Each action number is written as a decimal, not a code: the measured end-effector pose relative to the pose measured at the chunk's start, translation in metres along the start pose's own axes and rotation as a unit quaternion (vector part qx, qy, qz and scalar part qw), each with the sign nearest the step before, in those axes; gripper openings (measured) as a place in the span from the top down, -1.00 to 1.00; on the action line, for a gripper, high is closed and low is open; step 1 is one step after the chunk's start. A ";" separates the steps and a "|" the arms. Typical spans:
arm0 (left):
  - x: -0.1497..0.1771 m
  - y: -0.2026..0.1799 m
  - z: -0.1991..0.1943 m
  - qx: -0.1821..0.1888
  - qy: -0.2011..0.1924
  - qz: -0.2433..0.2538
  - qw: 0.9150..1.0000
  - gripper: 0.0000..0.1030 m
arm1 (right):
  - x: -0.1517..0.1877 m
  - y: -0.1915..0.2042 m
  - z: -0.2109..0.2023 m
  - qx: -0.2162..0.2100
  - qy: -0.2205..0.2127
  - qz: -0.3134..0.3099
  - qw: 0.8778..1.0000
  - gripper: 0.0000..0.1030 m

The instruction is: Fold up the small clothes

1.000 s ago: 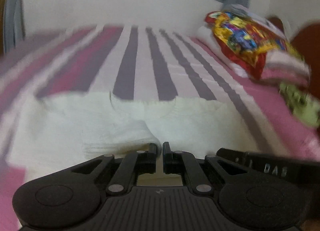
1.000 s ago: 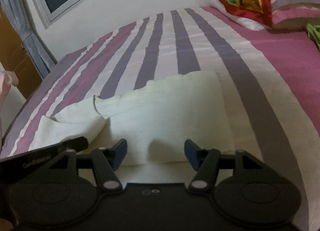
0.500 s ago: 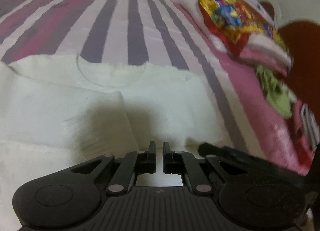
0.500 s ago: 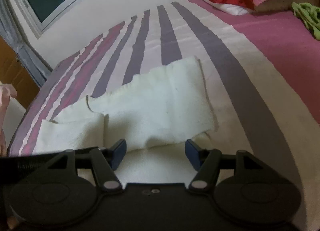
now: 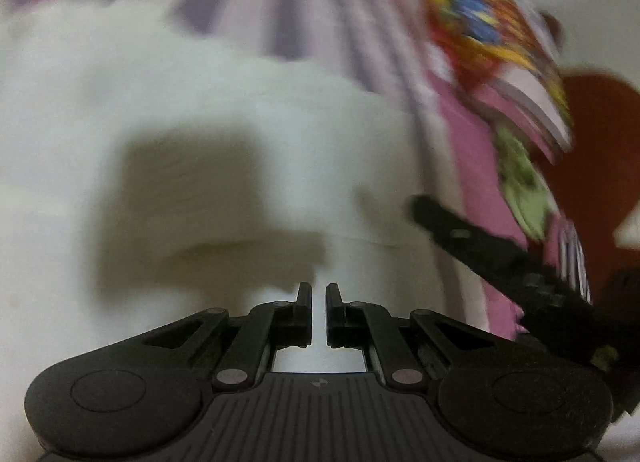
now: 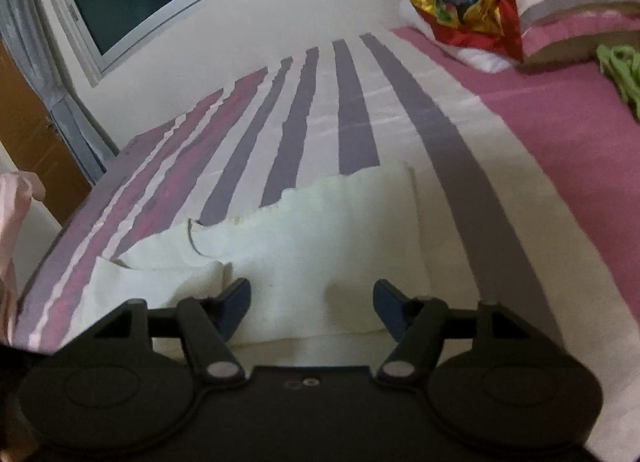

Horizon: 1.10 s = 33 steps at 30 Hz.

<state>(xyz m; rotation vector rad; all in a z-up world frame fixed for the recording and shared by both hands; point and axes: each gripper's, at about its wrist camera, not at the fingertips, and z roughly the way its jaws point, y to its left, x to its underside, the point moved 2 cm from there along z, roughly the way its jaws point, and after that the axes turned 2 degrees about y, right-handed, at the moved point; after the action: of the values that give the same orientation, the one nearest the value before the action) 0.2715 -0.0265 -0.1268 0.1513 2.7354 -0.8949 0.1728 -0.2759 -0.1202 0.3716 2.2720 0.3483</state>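
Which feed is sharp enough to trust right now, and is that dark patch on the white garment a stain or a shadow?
Left wrist view: heavily motion-blurred; the dark patch on the white garment looks like a soft-edged shadow above the left gripper, not a stain. Right wrist view: sharp, dim indoor light, fisheye-bent stripes on the bedsheet; the garment's folds read clearly past the right gripper.
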 end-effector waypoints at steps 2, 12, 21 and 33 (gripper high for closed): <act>0.010 0.013 -0.011 0.000 -0.023 -0.011 1.000 0.93 | -0.001 0.004 0.005 -0.005 0.004 0.002 1.000 -0.31; -0.006 0.094 -0.091 -0.105 -0.150 -0.069 0.981 0.92 | 0.036 0.096 0.041 -0.046 0.034 -0.158 0.986 -0.26; 0.005 0.131 -0.103 -0.108 -0.169 -0.088 0.976 0.93 | 0.072 0.163 0.079 -0.014 0.056 -0.302 0.951 -0.01; 0.006 0.115 -0.074 -0.096 -0.154 -0.085 0.980 0.92 | 0.049 0.116 0.067 -0.041 0.042 -0.147 0.987 0.91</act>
<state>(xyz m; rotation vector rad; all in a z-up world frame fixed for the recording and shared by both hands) 0.2705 0.1104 -0.1359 -0.2419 2.5486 -0.6283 0.2093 -0.1427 -0.1543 -0.0237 2.3429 0.3074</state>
